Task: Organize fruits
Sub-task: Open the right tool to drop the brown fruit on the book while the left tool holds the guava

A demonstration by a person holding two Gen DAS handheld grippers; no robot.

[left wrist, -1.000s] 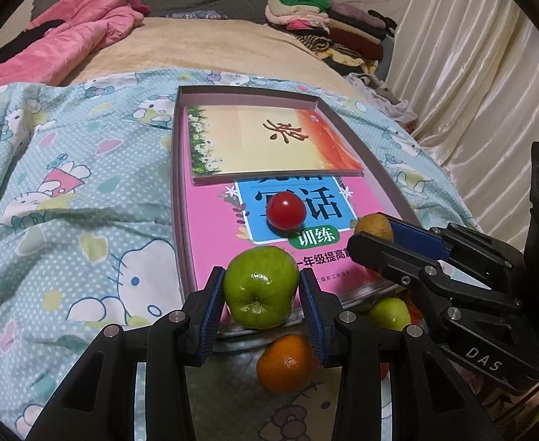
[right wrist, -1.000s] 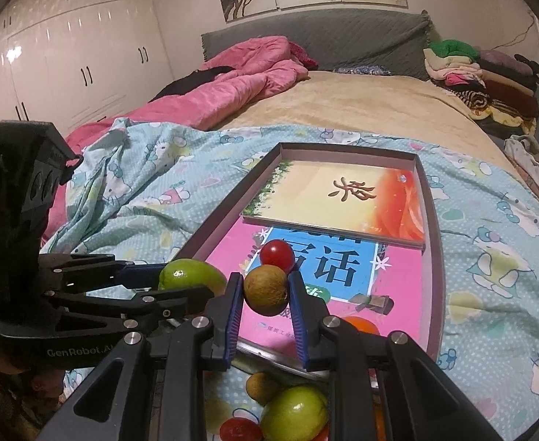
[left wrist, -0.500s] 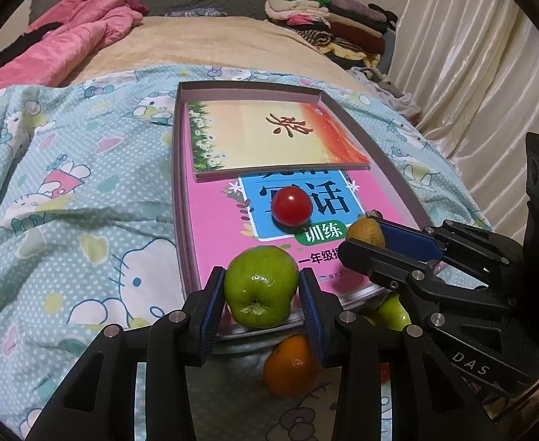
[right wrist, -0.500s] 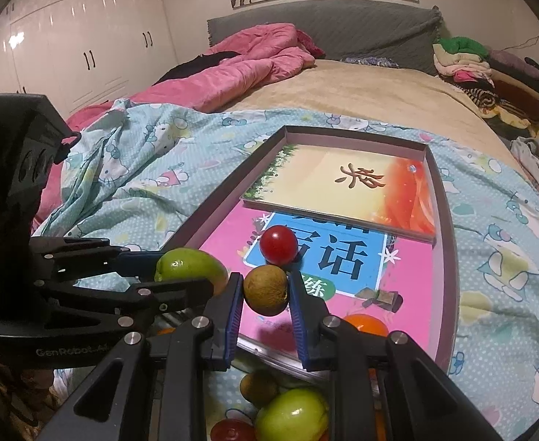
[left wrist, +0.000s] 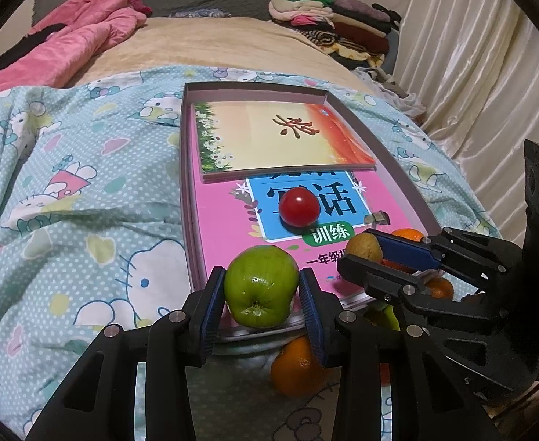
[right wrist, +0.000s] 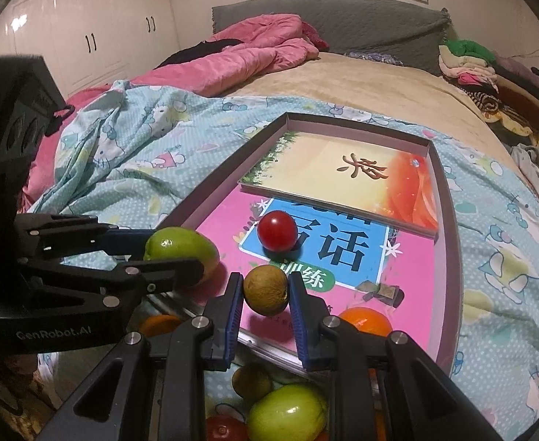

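My left gripper (left wrist: 262, 303) is shut on a green apple (left wrist: 260, 288) and holds it over the near edge of a shallow box (left wrist: 187, 117) on the bed. My right gripper (right wrist: 266, 299) is shut on a small brown kiwi-like fruit (right wrist: 266, 290) beside it. A red tomato (left wrist: 299, 207) lies on the pink book (left wrist: 218, 228) inside the box. An orange (right wrist: 366, 321) lies at the box's near right corner. Below the grippers lie an orange (left wrist: 297, 367), a green apple (right wrist: 286, 413), a brown fruit (right wrist: 251, 380) and a red tomato (right wrist: 223, 428).
A second book with a yellow-orange cover (left wrist: 280, 139) lies at the far end of the box. The box rests on a light-blue cartoon-print blanket (left wrist: 78, 191). A pink quilt (left wrist: 82, 40) and stacked clothes (left wrist: 328, 18) lie farther back. Curtains (left wrist: 482, 73) hang on the right.
Both grippers have moved forward over the box with their fruits still held. The red tomato has not moved.
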